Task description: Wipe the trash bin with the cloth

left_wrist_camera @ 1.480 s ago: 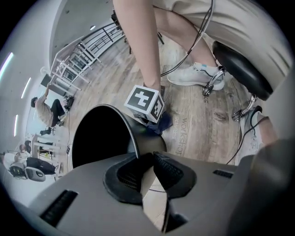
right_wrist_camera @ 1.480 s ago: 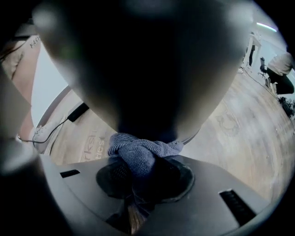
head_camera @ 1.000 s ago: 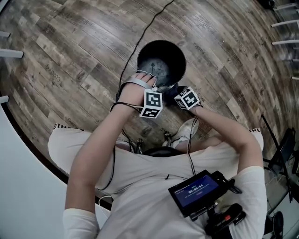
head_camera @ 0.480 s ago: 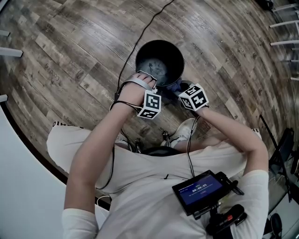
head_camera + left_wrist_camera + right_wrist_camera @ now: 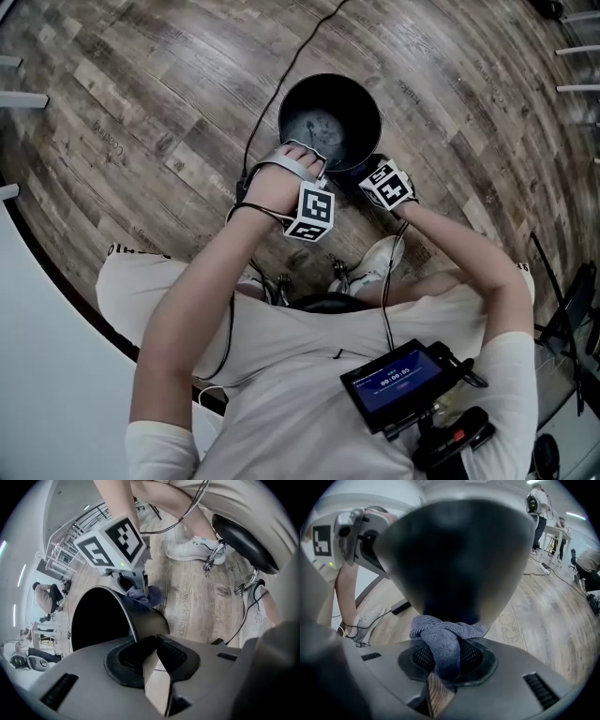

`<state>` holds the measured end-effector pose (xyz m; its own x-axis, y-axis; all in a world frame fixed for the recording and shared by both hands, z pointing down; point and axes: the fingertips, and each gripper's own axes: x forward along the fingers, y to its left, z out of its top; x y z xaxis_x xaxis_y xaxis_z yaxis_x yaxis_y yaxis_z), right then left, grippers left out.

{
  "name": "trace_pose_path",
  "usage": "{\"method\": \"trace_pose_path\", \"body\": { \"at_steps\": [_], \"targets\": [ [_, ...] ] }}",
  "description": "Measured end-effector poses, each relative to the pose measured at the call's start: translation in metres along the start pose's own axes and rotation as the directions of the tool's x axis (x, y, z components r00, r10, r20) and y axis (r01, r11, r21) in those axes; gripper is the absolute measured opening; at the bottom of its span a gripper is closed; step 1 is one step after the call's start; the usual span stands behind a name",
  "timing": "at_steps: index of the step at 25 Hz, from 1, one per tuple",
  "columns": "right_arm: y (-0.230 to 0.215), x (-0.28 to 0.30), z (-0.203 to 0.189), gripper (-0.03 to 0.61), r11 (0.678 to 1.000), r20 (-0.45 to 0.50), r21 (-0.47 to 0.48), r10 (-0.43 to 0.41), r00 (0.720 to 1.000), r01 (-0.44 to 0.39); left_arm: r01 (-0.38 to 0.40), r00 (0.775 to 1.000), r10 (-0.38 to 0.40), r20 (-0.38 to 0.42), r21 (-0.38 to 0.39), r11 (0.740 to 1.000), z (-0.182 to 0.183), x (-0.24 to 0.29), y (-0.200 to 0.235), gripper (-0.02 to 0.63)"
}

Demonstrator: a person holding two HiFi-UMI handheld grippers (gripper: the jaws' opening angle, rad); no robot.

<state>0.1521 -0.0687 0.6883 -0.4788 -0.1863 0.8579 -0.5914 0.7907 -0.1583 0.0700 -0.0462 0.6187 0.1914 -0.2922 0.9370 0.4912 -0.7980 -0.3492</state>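
While I watch through the head view, the black trash bin [image 5: 330, 77] stands mouth-up on the wooden floor [image 5: 141, 103], just ahead of the person's knees, with both grippers at its near side. My left gripper [image 5: 152, 645] has just been closing its 2 jaws. The bin's rim is between them, 1 pad inside the wall and 1 outside, both pressed onto it. My right gripper [image 5: 444, 660] is clenched on the blue-grey cloth [image 5: 446, 637]. A bunched fold of it sticks out past the pads and lies against the bin's outer wall on the side facing the person. In the left gripper view the cloth shows just beyond the rim, under the right gripper's marker cube [image 5: 110, 538]. A black cable [image 5: 305, 47] runs across the floor past the bin's left side. A white shoe [image 5: 380, 260] rests near the right gripper, on the person's side of it.
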Motion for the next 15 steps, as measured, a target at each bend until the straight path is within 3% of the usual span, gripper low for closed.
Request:
{"method": "trace_pose_path", "body": {
  "at_steps": [10, 15],
  "targets": [
    [-0.026, 0.080, -0.053, 0.094, 0.998, -0.147, -0.040, -0.051, 0.988, 0.045, 0.005, 1.000, -0.005, 0.010, 0.000, 1.000, 0.003, 0.001, 0.003, 0.087],
    [-0.030, 0.095, -0.056, 0.094, 0.998, -0.119, 0.035, -0.042, 0.992, 0.047, 0.004, 1.000, -0.003, 0.010, -0.020, 1.000, 0.003, 0.002, 0.007, 0.087]
  ]
}}
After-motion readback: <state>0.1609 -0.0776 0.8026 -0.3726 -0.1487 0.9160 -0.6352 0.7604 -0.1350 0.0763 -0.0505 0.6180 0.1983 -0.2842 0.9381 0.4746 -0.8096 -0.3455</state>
